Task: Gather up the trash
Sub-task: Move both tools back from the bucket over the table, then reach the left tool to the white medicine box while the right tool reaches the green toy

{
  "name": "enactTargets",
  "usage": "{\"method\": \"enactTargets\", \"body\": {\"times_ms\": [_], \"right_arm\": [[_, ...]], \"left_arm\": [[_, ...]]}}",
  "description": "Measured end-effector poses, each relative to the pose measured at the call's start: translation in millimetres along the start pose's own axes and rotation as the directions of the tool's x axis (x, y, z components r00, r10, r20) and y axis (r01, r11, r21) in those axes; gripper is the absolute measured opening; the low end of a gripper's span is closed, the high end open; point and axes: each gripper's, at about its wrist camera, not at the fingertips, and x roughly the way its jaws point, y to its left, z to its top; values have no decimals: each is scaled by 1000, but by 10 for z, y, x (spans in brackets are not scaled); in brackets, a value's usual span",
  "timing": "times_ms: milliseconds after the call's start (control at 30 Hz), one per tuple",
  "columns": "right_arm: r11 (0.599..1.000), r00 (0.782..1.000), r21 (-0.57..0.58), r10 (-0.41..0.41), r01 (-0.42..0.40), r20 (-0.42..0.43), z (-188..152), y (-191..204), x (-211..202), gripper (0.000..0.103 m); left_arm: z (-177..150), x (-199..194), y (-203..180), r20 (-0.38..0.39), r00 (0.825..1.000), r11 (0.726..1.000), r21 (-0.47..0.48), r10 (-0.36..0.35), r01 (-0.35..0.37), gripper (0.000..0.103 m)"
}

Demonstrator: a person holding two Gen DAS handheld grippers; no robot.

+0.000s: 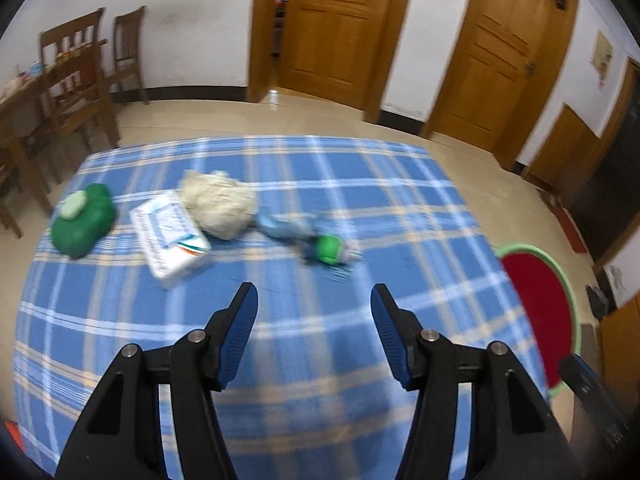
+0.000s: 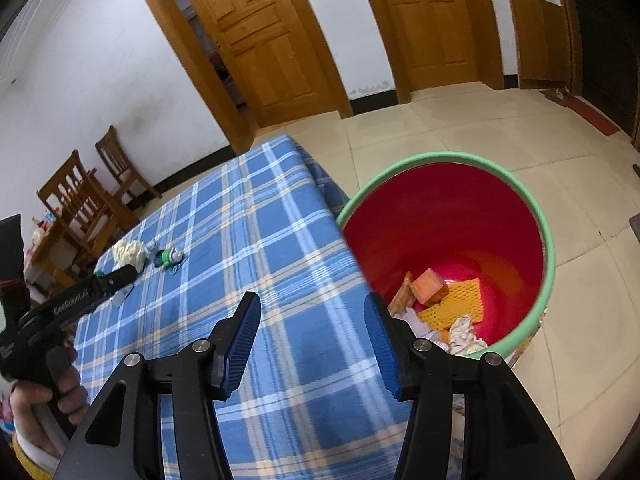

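Trash is lying in a row on the far part of the blue plaid surface [image 1: 360,184]: a green lump [image 1: 82,220], a white packet [image 1: 170,236], a crumpled wad [image 1: 218,204] and a squashed bottle [image 1: 304,236]. More is sitting in the red bin [image 2: 448,208] beside the surface. You are holding both the left tongs [image 1: 314,300] and the right tongs [image 2: 312,308] apart, gripping nothing.
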Motion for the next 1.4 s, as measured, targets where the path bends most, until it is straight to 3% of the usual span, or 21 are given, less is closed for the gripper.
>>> {"method": "enactTargets", "body": {"times_ms": [300, 600, 1033, 1200, 1267, 1400], "right_arm": [[999, 1000, -43, -3, 1, -31, -3, 225, 111, 59], [997, 998, -79, -4, -1, -61, -3, 435, 230, 59], [991, 997, -137, -4, -7, -82, 111, 778, 468, 59], [989, 995, -148, 6, -20, -95, 178, 906, 622, 59], [988, 994, -153, 13, -29, -106, 199, 966, 700, 59], [984, 992, -169, 27, -48, -126, 232, 1104, 837, 59]], "left_arm": [[148, 220, 614, -1, 993, 988, -100, 122, -121, 68], [218, 427, 890, -14, 983, 974, -133, 183, -183, 73], [233, 688, 1028, -43, 990, 972, -189, 131, -137, 76], [200, 675, 1041, -12, 991, 976, -169, 137, -137, 76], [182, 649, 1050, -4, 990, 976, -169, 139, -137, 64], [130, 587, 1110, 6, 991, 976, -175, 132, -129, 63]]}}
